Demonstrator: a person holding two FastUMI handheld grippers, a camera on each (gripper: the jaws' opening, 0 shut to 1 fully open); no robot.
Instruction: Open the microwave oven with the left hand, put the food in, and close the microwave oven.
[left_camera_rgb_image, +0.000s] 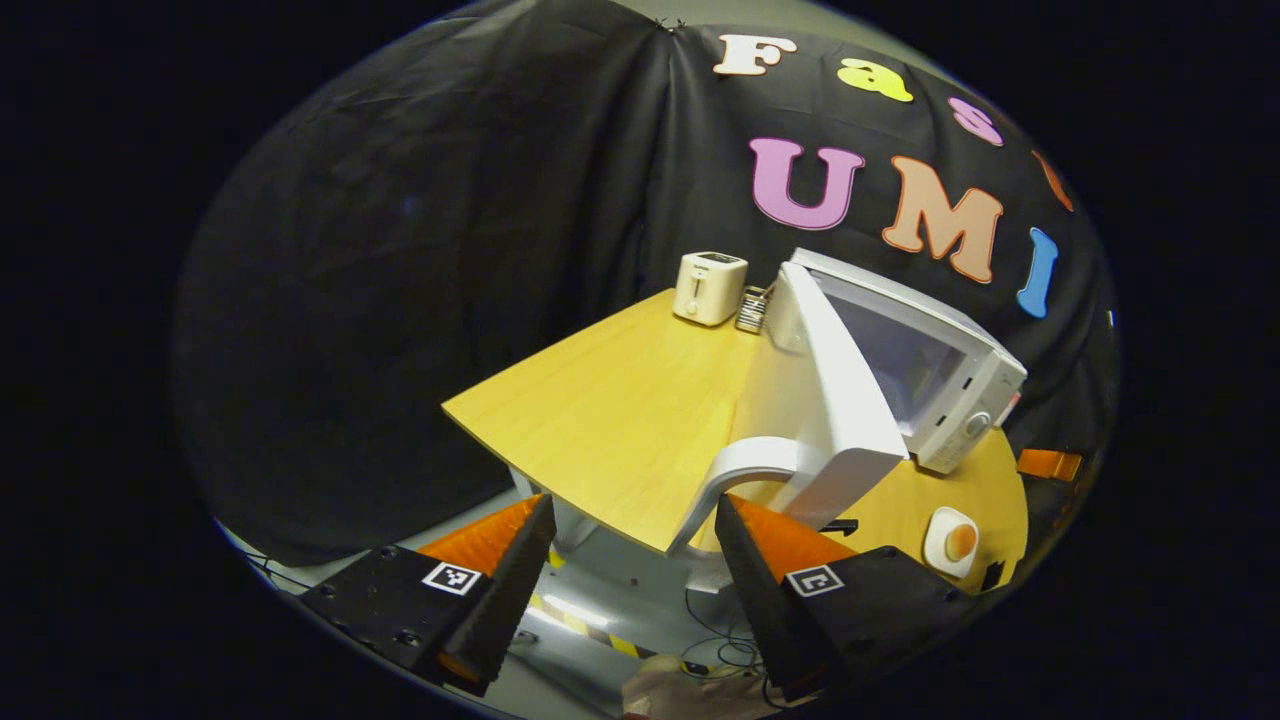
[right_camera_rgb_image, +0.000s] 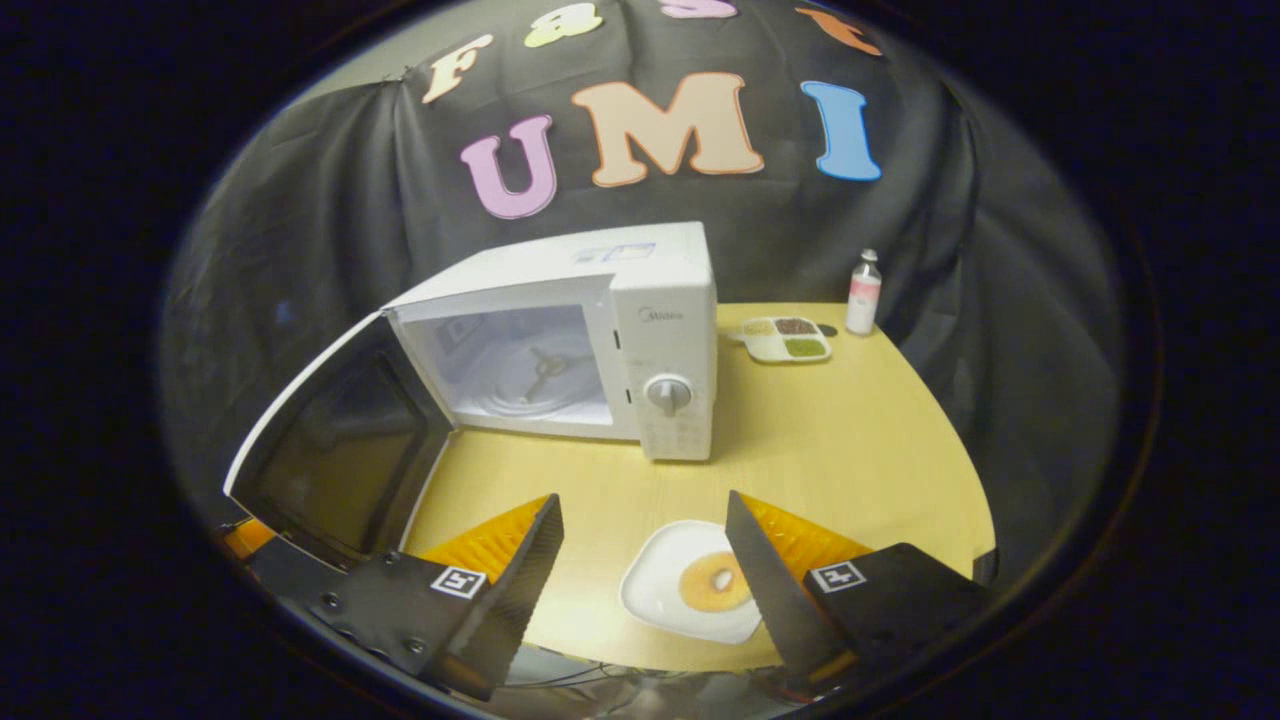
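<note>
The white microwave (right_camera_rgb_image: 662, 330) stands on the yellow table with its door (right_camera_rgb_image: 340, 450) swung wide to the left, so the bare cavity (right_camera_rgb_image: 520, 365) shows. In the left gripper view the door (left_camera_rgb_image: 835, 400) is seen edge-on. Its curved white handle (left_camera_rgb_image: 745, 465) lies just beyond my open left gripper (left_camera_rgb_image: 632, 510), close to the right-hand finger. The food, a white plate with a fried egg (right_camera_rgb_image: 695, 585), rests at the table's front edge. My open right gripper (right_camera_rgb_image: 643, 520) hovers over it without touching. The same plate (left_camera_rgb_image: 950, 540) lies to the right of the door.
A cream toaster (left_camera_rgb_image: 708, 287) and a small metal object (left_camera_rgb_image: 752, 308) stand at the table's far corner. A divided dish of condiments (right_camera_rgb_image: 787, 338) and a small bottle (right_camera_rgb_image: 863, 292) sit to the right of the microwave. The table edge (left_camera_rgb_image: 560, 480) drops to the floor.
</note>
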